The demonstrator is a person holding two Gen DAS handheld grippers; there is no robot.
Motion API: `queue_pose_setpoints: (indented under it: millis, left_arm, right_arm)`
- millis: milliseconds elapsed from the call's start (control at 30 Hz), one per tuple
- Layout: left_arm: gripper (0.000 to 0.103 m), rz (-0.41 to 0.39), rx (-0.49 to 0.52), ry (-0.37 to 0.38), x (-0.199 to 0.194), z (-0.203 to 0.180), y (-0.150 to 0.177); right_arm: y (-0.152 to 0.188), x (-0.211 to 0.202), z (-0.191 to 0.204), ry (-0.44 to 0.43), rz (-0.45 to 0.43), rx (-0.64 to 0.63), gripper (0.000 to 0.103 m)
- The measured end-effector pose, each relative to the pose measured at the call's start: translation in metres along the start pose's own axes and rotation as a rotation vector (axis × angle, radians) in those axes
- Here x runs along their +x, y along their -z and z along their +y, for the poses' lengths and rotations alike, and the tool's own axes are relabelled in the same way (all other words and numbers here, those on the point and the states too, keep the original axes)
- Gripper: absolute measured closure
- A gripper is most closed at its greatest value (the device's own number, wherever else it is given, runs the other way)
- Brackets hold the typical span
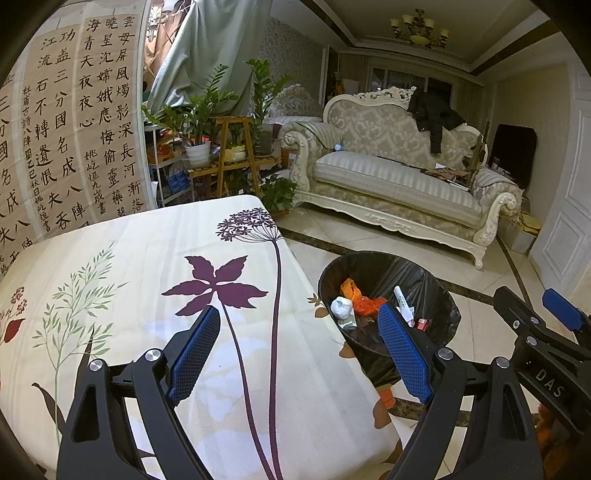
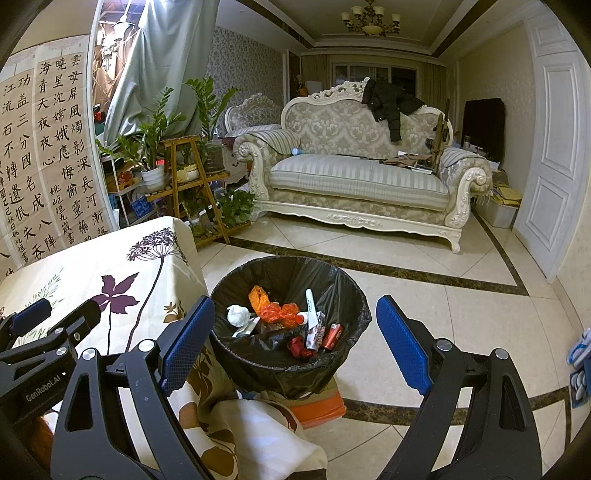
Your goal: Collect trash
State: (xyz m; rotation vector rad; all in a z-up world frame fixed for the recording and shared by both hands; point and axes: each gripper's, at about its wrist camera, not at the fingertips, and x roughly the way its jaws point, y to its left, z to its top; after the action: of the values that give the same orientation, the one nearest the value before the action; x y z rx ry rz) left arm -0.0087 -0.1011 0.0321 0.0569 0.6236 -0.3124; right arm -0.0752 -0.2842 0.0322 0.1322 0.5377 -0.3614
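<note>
A tabletop (image 1: 155, 258) under a cream cloth printed with purple flowers and green sprigs fills the lower left of the frame. Behind it, along the left edge, hang calligraphy scrolls (image 1: 74, 122) in black characters. A wooden plant stand (image 2: 192, 181) with leafy potted plants stands at centre left, before a pale green curtain (image 2: 162, 74). An ornate cream sofa (image 2: 354, 177) takes the centre right, a black jacket (image 2: 388, 101) slung over its back. A chandelier (image 2: 371, 20) hangs at the top, and a white door (image 2: 554, 147) closes the right edge.
</note>
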Motion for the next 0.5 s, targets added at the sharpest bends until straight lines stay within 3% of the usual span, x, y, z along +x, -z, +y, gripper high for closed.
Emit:
queue_pose_setpoints:
  millis: [233, 500]
  left_arm:
    - [0.018, -0.019, 0.0, -0.022, -0.0021, -0.0073, -0.0007]
    - [0.018, -0.026, 0.006, 0.014, -0.0021, -0.0075, -0.0001]
  right_arm:
    - [0.0001, 0.0, -0.0004, -0.001, 0.001, 0.0, 0.016]
    - [0.0006, 0.0002, 0.0, -0.001, 0.001, 0.0, 0.016]
